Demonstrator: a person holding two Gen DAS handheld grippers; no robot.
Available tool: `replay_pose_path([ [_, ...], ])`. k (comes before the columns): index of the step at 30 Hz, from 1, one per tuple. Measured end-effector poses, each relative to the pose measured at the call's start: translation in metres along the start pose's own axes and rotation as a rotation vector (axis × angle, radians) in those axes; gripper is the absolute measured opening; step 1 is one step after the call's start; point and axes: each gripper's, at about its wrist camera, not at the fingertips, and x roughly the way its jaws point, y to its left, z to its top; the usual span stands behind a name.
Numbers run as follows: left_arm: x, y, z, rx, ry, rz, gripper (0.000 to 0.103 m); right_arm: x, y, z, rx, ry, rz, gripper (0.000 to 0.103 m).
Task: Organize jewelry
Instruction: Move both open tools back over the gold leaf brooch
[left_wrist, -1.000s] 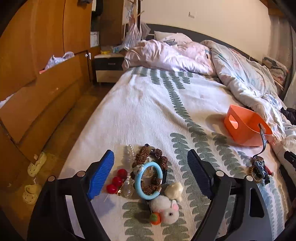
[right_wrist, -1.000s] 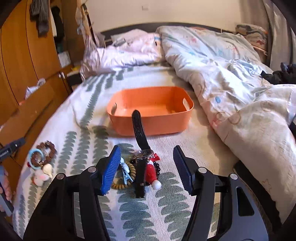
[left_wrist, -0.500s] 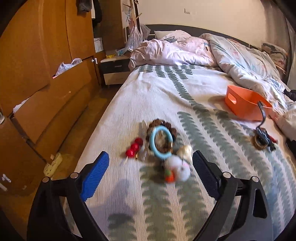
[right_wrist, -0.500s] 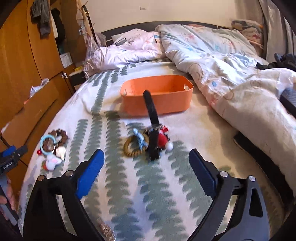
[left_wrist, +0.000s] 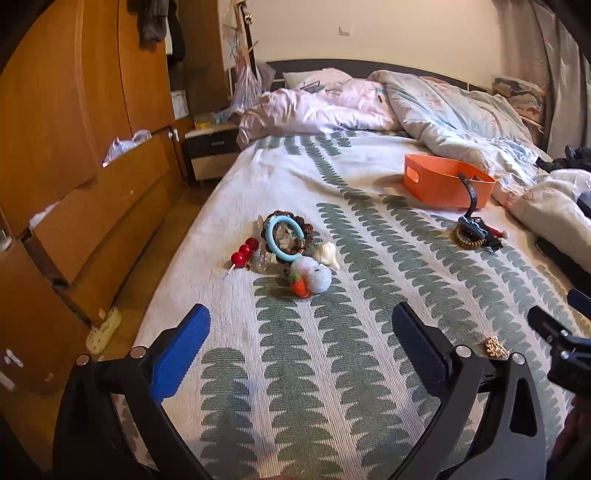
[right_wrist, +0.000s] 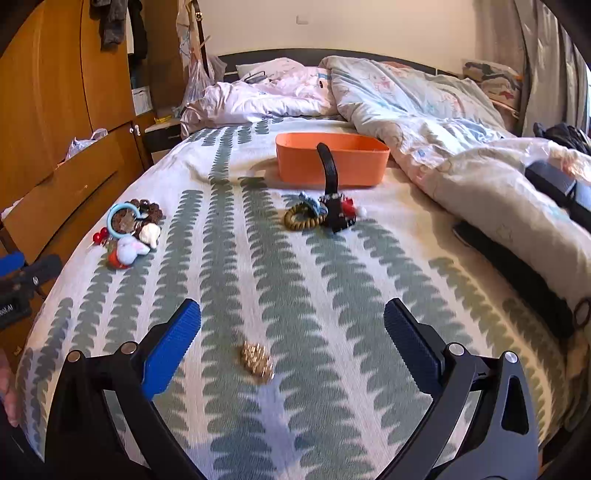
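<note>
Two piles of jewelry lie on the bed. The left pile has a blue ring (left_wrist: 282, 236), brown beads, red beads (left_wrist: 243, 253), a shell and a white plush charm (left_wrist: 310, 278); it also shows in the right wrist view (right_wrist: 129, 229). The right pile has a black watch (right_wrist: 332, 192), a coiled brown band (right_wrist: 303, 218) and a red charm, just in front of an orange bin (right_wrist: 332, 162). A small gold piece (right_wrist: 256, 358) lies between my right gripper's fingers. My left gripper (left_wrist: 301, 347) and right gripper (right_wrist: 291, 339) are both open and empty, well short of the piles.
A crumpled duvet (right_wrist: 424, 122) covers the bed's right and far side. A wooden wardrobe with open drawers (left_wrist: 92, 206) stands left of the bed, with a nightstand (left_wrist: 210, 155) beyond. A dark strap (right_wrist: 517, 273) lies at the right edge.
Both grippers have pulled back from the piles toward the foot of the bed and stayed open. The gold piece has come into view near the right gripper.
</note>
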Motion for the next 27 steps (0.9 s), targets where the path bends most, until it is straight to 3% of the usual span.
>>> replay_pose_path([
  [17,0.003,-0.01,-0.006,0.029,-0.007,0.02,0.098,0.009,0.003,-0.008,-0.006,0.037,0.009,0.1],
  [27,0.009,-0.009,-0.007,0.016,0.042,0.0,0.097,0.006,0.001,-0.006,0.0,0.023,0.009,0.1],
])
